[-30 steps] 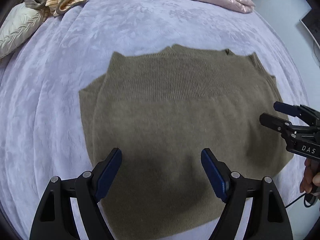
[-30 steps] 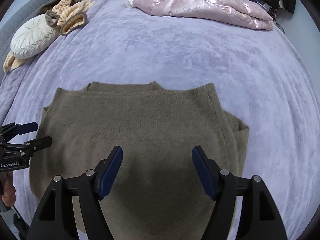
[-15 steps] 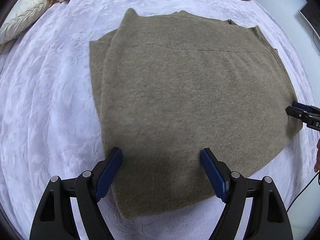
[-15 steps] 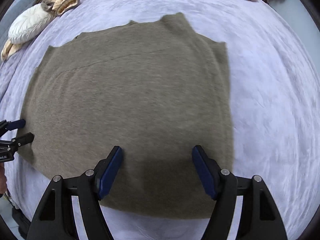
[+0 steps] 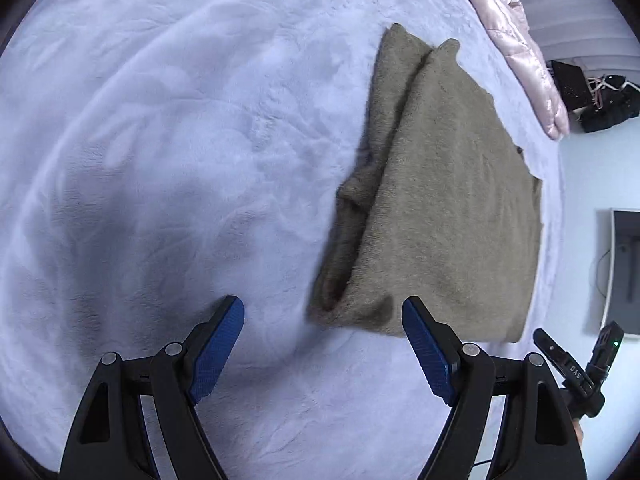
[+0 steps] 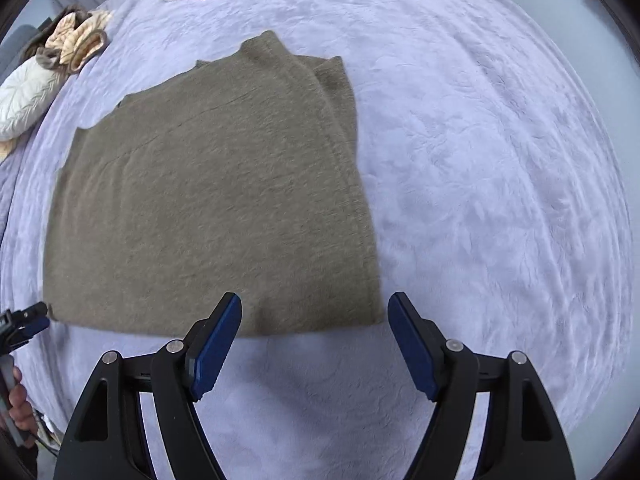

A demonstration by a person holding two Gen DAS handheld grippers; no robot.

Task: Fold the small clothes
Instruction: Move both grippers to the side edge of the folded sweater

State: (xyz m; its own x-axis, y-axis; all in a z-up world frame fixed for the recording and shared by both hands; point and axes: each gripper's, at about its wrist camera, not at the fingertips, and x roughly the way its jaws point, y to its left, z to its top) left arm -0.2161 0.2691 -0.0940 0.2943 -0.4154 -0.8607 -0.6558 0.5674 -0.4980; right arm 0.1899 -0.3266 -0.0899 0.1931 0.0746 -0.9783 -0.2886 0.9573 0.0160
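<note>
Right wrist view: the folded olive-brown sweater [image 6: 208,200] lies flat on the lavender bed [image 6: 500,160], long axis running away toward the collar end. Both the right hand-held gripper [image 6: 314,344] and left hand-held gripper [image 5: 322,352] gape empty at its near edge.

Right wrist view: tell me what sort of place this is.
Likely a bedroom: a wide bed under a lilac plush blanket, a white pillow at its edge, and a folded brown sweater lying on it.

You're facing a bed [image 6: 500,152] under a lavender plush cover, softly and evenly lit. Your far edge meets a pale wall [image 5: 592,176], and 1 grey sofa arm [image 6: 16,46] shows left.
</note>
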